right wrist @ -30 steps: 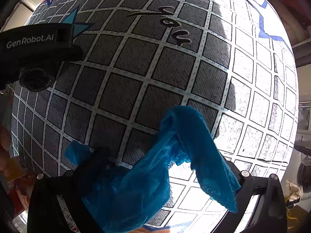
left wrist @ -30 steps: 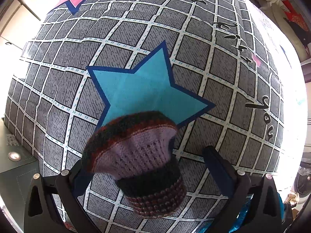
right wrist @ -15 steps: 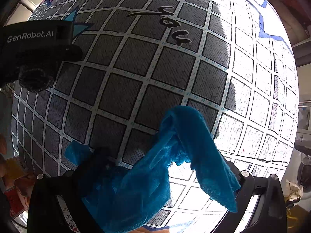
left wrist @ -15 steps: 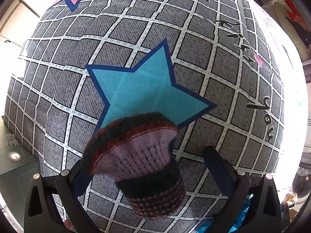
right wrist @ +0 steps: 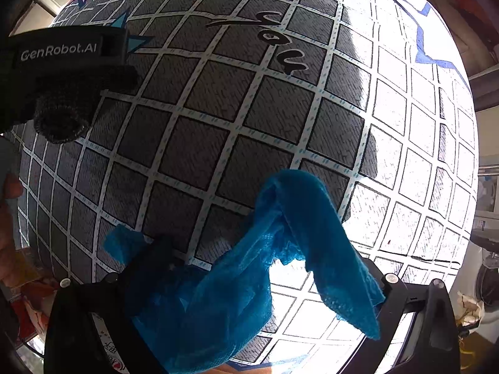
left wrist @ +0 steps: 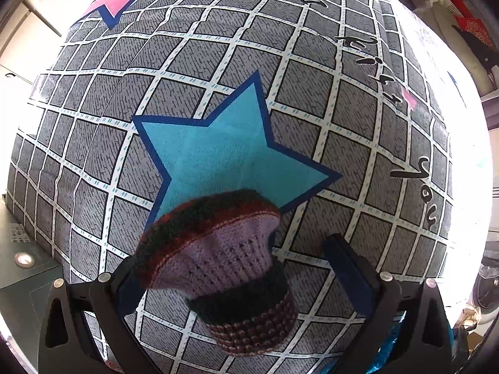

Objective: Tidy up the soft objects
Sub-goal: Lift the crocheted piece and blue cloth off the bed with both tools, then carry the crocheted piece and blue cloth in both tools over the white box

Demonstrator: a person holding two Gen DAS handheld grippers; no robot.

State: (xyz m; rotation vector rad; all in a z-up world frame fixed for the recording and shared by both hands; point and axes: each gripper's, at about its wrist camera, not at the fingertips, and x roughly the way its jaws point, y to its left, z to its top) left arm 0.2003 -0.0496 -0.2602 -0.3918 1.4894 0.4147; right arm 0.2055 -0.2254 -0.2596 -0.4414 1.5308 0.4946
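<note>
While both pieces are hanging over the bed (left wrist: 193, 62), nothing is looking sorted yet — left tongs (left wrist: 237, 268) are gripping the sock (left wrist: 224, 268), right tongs (right wrist: 249, 286) the cloth (right wrist: 249, 280).

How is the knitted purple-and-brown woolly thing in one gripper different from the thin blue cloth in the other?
The knitted purple, brown and dark sock is thick, striped and ribbed, while the thin blue mesh cloth is one colour and lets light through. The sock holds a bunched, rounded shape; the cloth droops in loose folds. Both are soft and sit between gripper fingers above the grey grid-patterned bedsheet.
</note>
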